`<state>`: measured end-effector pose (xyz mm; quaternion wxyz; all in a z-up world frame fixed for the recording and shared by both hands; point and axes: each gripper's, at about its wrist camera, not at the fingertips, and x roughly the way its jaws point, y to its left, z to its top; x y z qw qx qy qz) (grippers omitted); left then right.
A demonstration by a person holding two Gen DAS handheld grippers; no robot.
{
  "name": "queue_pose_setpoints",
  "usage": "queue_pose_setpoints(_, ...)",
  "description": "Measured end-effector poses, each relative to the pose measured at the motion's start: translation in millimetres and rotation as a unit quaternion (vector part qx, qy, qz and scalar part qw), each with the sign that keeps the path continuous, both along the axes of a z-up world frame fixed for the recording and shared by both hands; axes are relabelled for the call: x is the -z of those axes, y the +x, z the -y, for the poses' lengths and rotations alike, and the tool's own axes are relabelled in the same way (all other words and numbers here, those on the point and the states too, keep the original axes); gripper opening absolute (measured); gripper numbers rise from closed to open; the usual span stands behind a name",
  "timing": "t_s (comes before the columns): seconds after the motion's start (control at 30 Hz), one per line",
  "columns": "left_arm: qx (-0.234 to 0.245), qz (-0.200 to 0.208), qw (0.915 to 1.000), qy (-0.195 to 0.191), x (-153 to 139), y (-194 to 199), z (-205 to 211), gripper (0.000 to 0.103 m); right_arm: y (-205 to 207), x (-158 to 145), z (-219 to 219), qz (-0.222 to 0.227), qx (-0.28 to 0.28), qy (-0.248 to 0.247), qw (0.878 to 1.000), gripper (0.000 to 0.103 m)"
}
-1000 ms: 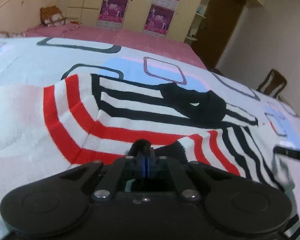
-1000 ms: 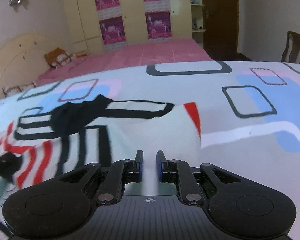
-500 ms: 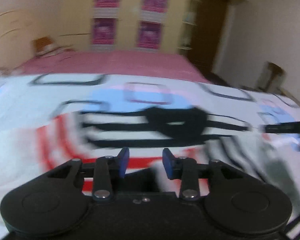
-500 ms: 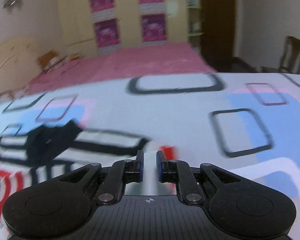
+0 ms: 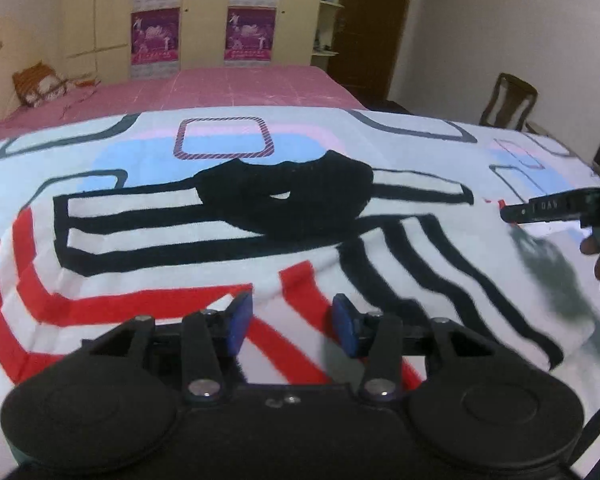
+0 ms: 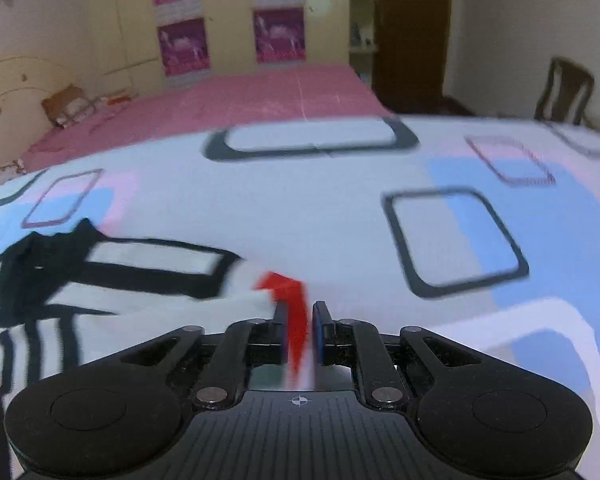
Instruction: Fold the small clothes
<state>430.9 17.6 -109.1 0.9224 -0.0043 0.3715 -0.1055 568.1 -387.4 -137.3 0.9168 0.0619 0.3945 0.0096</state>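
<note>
While left hand-held gripper [image 5: 292,322] gapes, right hand-held gripper [image 6: 299,334] pinches sweater [image 5: 204,264] edge

The left claw [image 5: 292,322] hangs spread wide, while the right claw [image 6: 300,334] sits nearly closed.

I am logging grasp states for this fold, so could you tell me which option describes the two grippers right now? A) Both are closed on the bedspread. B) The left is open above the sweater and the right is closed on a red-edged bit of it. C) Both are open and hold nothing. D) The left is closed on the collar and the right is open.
B: the left gripper shows spread blue pads over the striped sweater, while the right gripper pinches its red-edged cloth.
</note>
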Motion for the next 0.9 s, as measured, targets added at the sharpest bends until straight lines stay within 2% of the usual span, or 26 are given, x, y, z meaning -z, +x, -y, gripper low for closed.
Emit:
queue_pose_setpoints(0.07,-0.005,0.0,1.0,0.006,-8,0,6,0.044,-4,-3,-1,0.001,-0.007,-0.007,1.0,0.013)
queue_pose_setpoints(0.17,-0.004,0.031,0.9995,0.001,-22,-11,14,0.048,-32,-27,-7,0.039,-0.015,-0.003,0.999,0.013)
queue_pose_setpoints(0.23,-0.006,0.017,0.9998,-0.006,-18,-14,15,0.048,-54,-33,-17,0.041,-0.029,0.005,0.999,0.013)
queue_pose_setpoints(0.27,-0.007,-0.005,0.9999,-0.009,-9,-10,16,0.048,-68,-34,-23,0.042,-0.036,0.002,0.998,0.013)
queue_pose_setpoints(0.3,-0.01,-0.004,0.9999,-0.011,-2,-12,15,0.048,-78,-30,-31,0.032,-0.047,-0.003,0.998,0.013)
queue_pose_setpoints(0.37,-0.012,0.002,0.9999,-0.008,-3,-14,16,0.048,-88,-11,-42,-0.015,-0.054,-0.02,0.998,0.013)
queue_pose_setpoints(0.4,-0.016,-0.003,0.9998,-0.007,-7,-14,17,0.048,-96,-10,-45,0.003,-0.05,-0.031,0.998,0.013)
queue_pose_setpoints(0.47,-0.018,0.014,0.9997,-0.006,-17,-22,16,0.05,-102,-20,-53,0.006,-0.042,-0.047,0.998,0.013)
queue_pose_setpoints(0.5,-0.017,0.017,0.9997,-0.003,-17,-25,17,0.055,-109,-28,-54,0.024,-0.038,-0.039,0.998,0.013)
queue_pose_setpoints(0.53,-0.018,-0.003,0.9998,0.001,-11,-23,16,0.06,-114,-29,-57,0.033,-0.04,-0.036,0.998,0.013)
queue_pose_setpoints(0.57,-0.015,-0.012,0.9998,-0.002,-3,-24,14,0.06,-114,-24,-62,0.019,-0.044,-0.042,0.998,0.013)
queue_pose_setpoints(0.6,-0.011,-0.003,0.9999,-0.005,-4,-28,12,0.06,-110,-11,-66,-0.02,-0.046,-0.044,0.998,0.015)
queue_pose_setpoints(0.63,-0.011,-0.006,0.9999,-0.011,-6,-30,8,0.06,-114,-7,-70,-0.007,-0.045,-0.051,0.998,0.016)
queue_pose_setpoints(0.67,-0.016,-0.002,0.9996,-0.022,-12,-35,0,0.061,-114,-8,-76,-0.013,-0.047,-0.065,0.997,0.017)
queue_pose_setpoints(0.7,-0.028,0.012,0.9992,-0.027,-17,-41,-10,0.067,-115,-14,-80,-0.015,-0.04,-0.068,0.997,0.03)
queue_pose_setpoints(0.73,-0.047,0.027,0.9981,-0.027,-22,-50,-24,0.075,-117,-21,-81,-0.004,-0.032,-0.055,0.998,0.047)
queue_pose_setpoints(0.77,-0.066,0.035,0.9968,-0.03,-24,-57,-39,0.076,-121,-27,-82,0.017,-0.023,-0.039,0.999,0.078)
queue_pose_setpoints(0.83,-0.11,0.047,0.9919,-0.043,-31,-78,-79,0.076,-125,-35,-83,0.034,-0.018,-0.024,0.999,0.079)
queue_pose_setpoints(0.87,-0.142,0.05,0.9874,-0.048,-35,-91,-107,0.076,-126,-38,-85,0.034,-0.015,-0.02,0.999,0.074)
queue_pose_setpoints(0.9,-0.174,0.051,0.9818,-0.055,-37,-105,-134,0.073,-126,-39,-87,0.032,-0.015,-0.013,0.999,0.064)
